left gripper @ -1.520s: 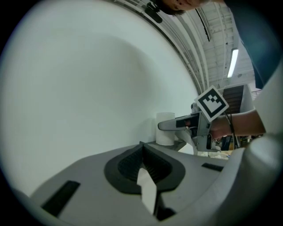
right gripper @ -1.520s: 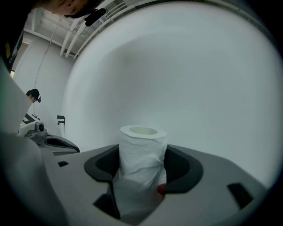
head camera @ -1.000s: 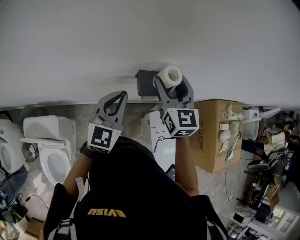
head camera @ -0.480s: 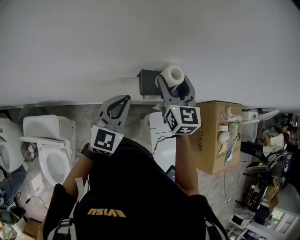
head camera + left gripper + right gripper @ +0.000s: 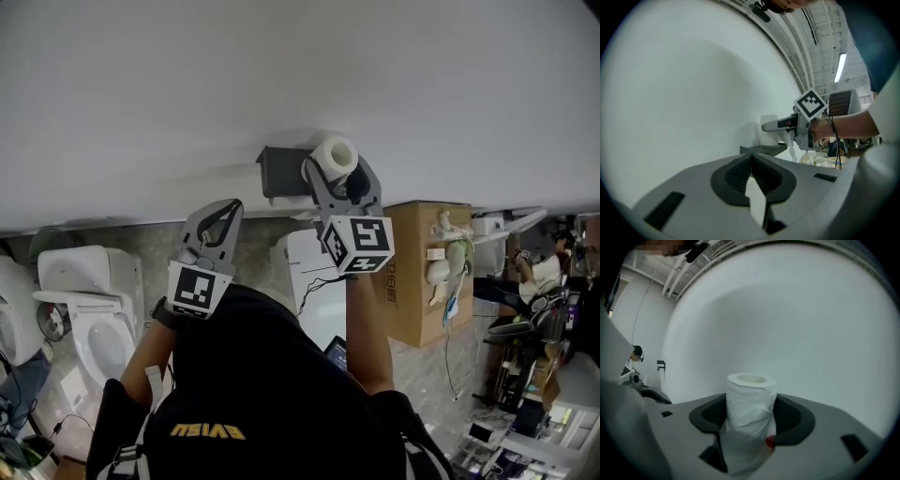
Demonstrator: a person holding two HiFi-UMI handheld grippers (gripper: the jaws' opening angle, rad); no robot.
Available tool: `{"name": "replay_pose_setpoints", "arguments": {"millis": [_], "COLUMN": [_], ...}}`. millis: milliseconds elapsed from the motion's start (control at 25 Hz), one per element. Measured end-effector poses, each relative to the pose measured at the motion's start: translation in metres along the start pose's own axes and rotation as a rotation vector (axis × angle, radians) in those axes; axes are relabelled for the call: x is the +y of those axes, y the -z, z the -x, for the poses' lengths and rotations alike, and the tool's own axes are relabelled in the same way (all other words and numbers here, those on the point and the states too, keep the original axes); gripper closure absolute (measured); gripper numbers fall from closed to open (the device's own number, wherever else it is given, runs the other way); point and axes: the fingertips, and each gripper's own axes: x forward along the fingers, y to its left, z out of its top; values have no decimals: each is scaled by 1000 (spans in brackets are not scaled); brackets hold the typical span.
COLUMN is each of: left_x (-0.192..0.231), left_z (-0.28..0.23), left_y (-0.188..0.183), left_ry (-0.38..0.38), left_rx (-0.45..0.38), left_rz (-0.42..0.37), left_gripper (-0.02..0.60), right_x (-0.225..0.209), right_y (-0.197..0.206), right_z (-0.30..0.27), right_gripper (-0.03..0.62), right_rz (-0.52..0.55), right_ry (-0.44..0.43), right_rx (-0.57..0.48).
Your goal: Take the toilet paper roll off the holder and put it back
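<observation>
The white toilet paper roll (image 5: 336, 151) stands upright between the jaws of my right gripper (image 5: 335, 169), which is shut on it. The roll is just right of the dark holder (image 5: 280, 172) on the white wall. In the right gripper view the roll (image 5: 751, 404) fills the gap between the black pads (image 5: 793, 417), and a loose sheet hangs down from it. My left gripper (image 5: 233, 204) is lower left of the holder, shut and empty. The left gripper view shows its tips meeting (image 5: 751, 157), with the holder's shelf (image 5: 765, 149), the roll (image 5: 768, 131) and the right gripper (image 5: 777, 125) beyond.
A white toilet (image 5: 92, 314) stands on the floor at lower left. A white unit (image 5: 309, 272) sits below the holder, and a cardboard box (image 5: 420, 281) with small items stands to its right. Cluttered shelves (image 5: 534, 375) fill the far right.
The head view has drifted a little. Both grippers keep their places relative to the holder, and the roll stays held in the right gripper.
</observation>
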Motion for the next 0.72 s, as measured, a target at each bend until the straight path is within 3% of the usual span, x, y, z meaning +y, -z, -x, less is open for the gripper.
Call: {"name": "replay_pose_setpoints", "arguments": {"millis": [400,720], "left_x": [3,9], "left_z": [-3,-6], "left_y": [5,4], "left_ry": [-7,-1], "left_rx": [4,8], "left_rz": [6,-10], "left_gripper": [571,571], "right_x": [-14,-41], "right_y": [-19,-25], "right_z": [24,56], "right_gripper": [309,307], "right_rz": [33,15], "right_ry": [30,125], "right_rx": [-34,-28]}}
